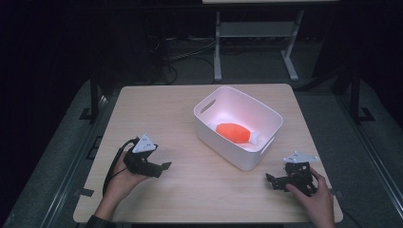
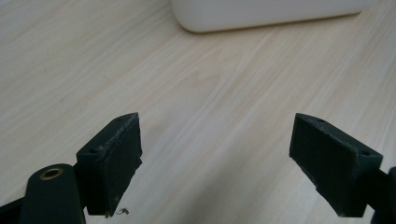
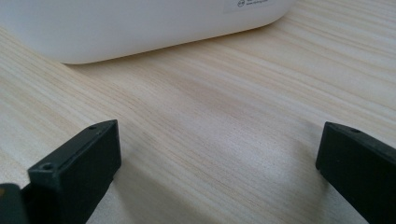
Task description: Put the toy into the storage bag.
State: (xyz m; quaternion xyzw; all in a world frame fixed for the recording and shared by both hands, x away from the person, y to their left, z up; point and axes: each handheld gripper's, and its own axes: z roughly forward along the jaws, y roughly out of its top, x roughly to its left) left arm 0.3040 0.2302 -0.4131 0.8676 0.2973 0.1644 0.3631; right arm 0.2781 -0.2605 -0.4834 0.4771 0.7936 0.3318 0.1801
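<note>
On the wooden table (image 1: 199,190), the left gripper (image 1: 164,166) and right gripper (image 1: 270,179) are resting wide open and holding nothing, while the orange object (image 1: 233,132) is lying inside the white bin (image 1: 209,130) between and beyond them.

This looks like a lab or test room set up for recording, not a home. A plain wooden table (image 1: 190,142) stands alone on grey carpet (image 1: 256,66), lit from above while the room around it lies dark. Behind it, on the far side, the metal legs of another bench (image 1: 217,47) rise from the floor, with loose cables (image 1: 185,57) trailing beside them on the left. Dark metal frame posts (image 1: 93,95) stand at the table's left and right edges.
</note>
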